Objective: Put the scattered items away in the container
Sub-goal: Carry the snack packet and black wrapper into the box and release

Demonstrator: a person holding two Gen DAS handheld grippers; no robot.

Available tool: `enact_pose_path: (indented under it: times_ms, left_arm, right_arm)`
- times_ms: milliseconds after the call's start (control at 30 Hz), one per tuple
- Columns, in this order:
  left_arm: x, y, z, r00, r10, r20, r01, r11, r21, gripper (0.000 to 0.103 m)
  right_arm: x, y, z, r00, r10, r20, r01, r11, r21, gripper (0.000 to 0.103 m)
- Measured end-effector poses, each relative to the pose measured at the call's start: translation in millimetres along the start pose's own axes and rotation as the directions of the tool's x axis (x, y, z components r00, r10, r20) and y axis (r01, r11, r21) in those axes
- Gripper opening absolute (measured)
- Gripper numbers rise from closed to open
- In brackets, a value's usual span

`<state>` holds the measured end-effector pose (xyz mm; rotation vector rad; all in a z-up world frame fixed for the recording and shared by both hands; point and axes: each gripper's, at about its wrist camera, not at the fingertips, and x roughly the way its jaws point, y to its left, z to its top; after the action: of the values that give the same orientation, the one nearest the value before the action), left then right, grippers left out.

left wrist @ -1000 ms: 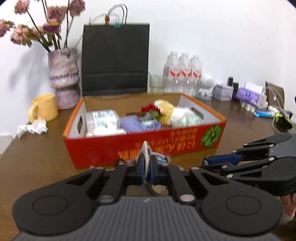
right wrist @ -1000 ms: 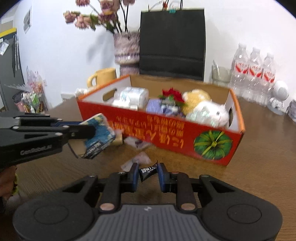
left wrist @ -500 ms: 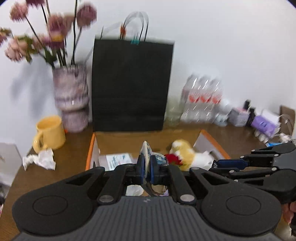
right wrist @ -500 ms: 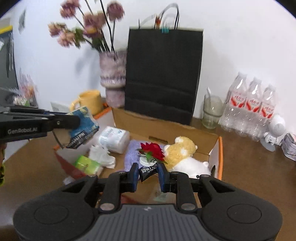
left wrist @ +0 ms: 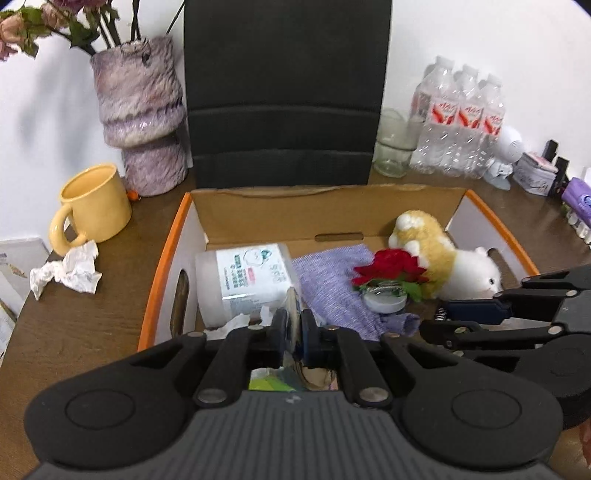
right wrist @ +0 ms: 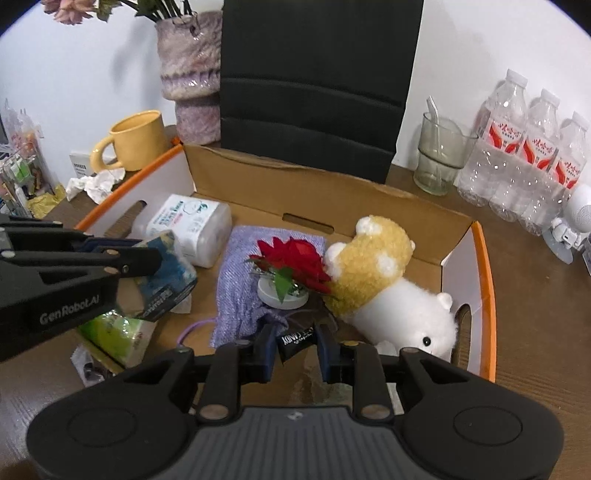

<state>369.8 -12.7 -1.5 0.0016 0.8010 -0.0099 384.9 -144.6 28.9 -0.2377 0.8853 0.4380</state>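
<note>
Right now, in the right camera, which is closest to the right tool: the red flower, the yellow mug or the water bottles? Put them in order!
From the right tool:
1. Red flower, just ahead in the box.
2. Water bottles, far right by the wall.
3. Yellow mug, far left. Bottles and mug are nearly a tie.

Before me: white wall (left wrist: 480,33), evenly lit. My table (left wrist: 74,332): dark brown wood grain. Black paper bag (left wrist: 284,92) stands against the wall.

Matte black left gripper (left wrist: 294,327), right gripper (right wrist: 297,347); blue pads; silver pivots; "GenRobot.AI" lettering, seemingly white.
</note>
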Motion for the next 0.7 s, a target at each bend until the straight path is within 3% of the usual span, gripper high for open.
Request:
enact_pose_path:
  times_ms: [33, 100, 133, 167, 233, 433, 467, 700]
  left_arm:
    - [2, 1, 0, 1.0, -0.001, -0.01, 0.001, 1.0, -0.005, 0.01]
    - [1, 3, -2, 1.0, -0.008, -0.017, 0.007, 1.0, -0.013, 0.025]
    - [-1, 4, -3, 1.0, -0.008, -0.009, 0.008, 1.0, -0.013, 0.045]
    - [-6, 5, -4, 1.0, -0.006, 0.006, 0.006, 1.0, -0.012, 0.055]
    - [-15, 6, -5, 0.999, -0.009, 0.033, 0.009, 1.0, -0.006, 0.063]
    - [-56, 15, -15, 0.991, -0.024, 0.131, 0.03, 0.999, -0.045, 0.099]
    - [-65, 16, -19, 0.987, -0.022, 0.157, 0.029, 0.998, -0.047, 0.103]
    - [-113, 27, -67, 0.956, -0.015, 0.293, 0.027, 0.999, -0.035, 0.103]
  right_arm:
    - [1, -1, 1, 1.0, -0.002, -0.006, 0.002, 1.0, 0.004, 0.029]
    - [0, -2, 0, 1.0, 0.005, -0.013, -0.005, 1.0, 0.006, 0.042]
    - [-3, -2, -1, 1.0, 0.009, -0.007, -0.009, 1.0, 0.01, 0.055]
    - [-7, -2, -1, 1.0, 0.012, 0.001, -0.012, 1.0, 0.011, 0.068]
    - [-17, -1, -3, 1.0, 0.017, 0.021, -0.017, 1.0, 0.0, 0.08]
    - [-56, 5, -12, 0.996, 0.016, 0.093, -0.013, 1.0, -0.028, 0.089]
    - [-65, 6, -16, 0.994, 0.018, 0.11, -0.015, 1.0, -0.028, 0.091]
    - [-115, 17, -64, 0.969, 0.035, 0.244, -0.034, 0.999, -0.008, 0.101]
